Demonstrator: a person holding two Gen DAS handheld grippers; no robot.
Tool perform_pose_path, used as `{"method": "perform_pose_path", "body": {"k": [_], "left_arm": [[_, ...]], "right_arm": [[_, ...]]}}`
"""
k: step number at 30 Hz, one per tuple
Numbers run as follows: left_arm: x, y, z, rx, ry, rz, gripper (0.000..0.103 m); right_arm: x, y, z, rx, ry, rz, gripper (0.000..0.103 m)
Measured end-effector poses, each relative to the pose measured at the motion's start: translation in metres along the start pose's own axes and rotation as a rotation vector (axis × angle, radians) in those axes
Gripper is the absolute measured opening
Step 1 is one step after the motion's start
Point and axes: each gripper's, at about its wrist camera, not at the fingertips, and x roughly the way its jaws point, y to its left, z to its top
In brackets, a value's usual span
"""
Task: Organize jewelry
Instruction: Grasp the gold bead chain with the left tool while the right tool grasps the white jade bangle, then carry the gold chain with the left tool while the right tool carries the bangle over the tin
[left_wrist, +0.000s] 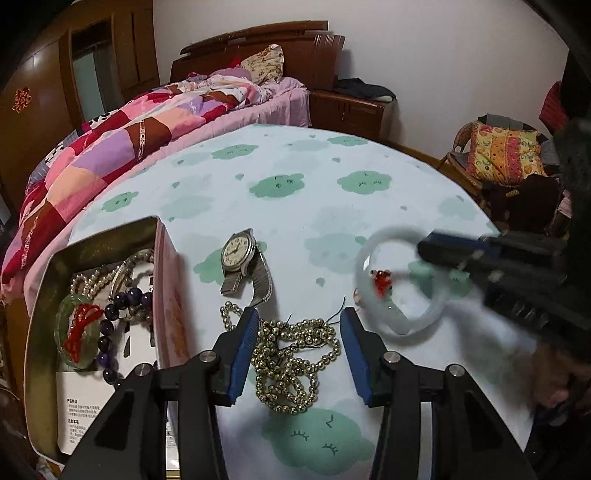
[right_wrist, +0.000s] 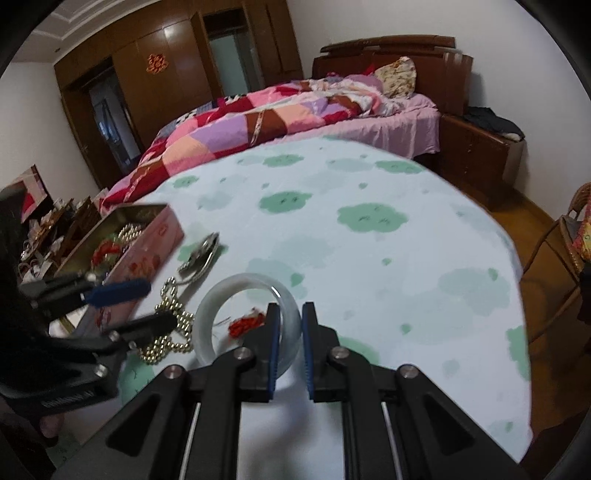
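A gold bead necklace (left_wrist: 295, 354) lies heaped on the cloud-print tablecloth (left_wrist: 332, 206). My left gripper (left_wrist: 300, 314) stands open over it, one blue pad on each side of the heap and neither pressing it. To the right, a white jade bangle (left_wrist: 397, 325) with a red knot (left_wrist: 382, 282) is tilted, and my right gripper (left_wrist: 424, 253) is shut on its rim. In the right wrist view the bangle's rim (right_wrist: 236, 284) passes between the pads of the right gripper (right_wrist: 291, 306), with the left gripper (right_wrist: 160, 303) over the necklace (right_wrist: 173, 332).
A silver wristwatch (left_wrist: 240, 266) lies behind the necklace. An open tin box (left_wrist: 159, 229) at the left holds a green bangle (left_wrist: 62, 332), purple beads and pearls. A quilted bed (left_wrist: 147, 129) stands beyond the table and a wicker chair (left_wrist: 502, 155) at the right.
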Motion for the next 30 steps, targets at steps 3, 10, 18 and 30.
{"method": "perform_pose_path", "body": {"k": [3, 10, 18, 30], "left_arm": [[0.008, -0.002, -0.001, 0.005, 0.031, 0.004, 0.030], [0.022, 0.001, -0.004, -0.025, 0.075, -0.020, 0.029], [0.001, 0.004, -0.006, -0.036, 0.019, -0.106, 0.004], [-0.086, 0.036, 0.020, -0.088, -0.204, -0.109, 0.004]], "right_arm": [[-0.005, -0.007, 0.004, 0.018, -0.014, -0.007, 0.013], [-0.003, 0.001, 0.004, 0.005, -0.011, 0.020, 0.013], [-0.014, 0.004, 0.009, 0.003, -0.040, 0.019, 0.013], [-0.036, 0.022, 0.024, -0.026, -0.094, 0.040, 0.013]]}}
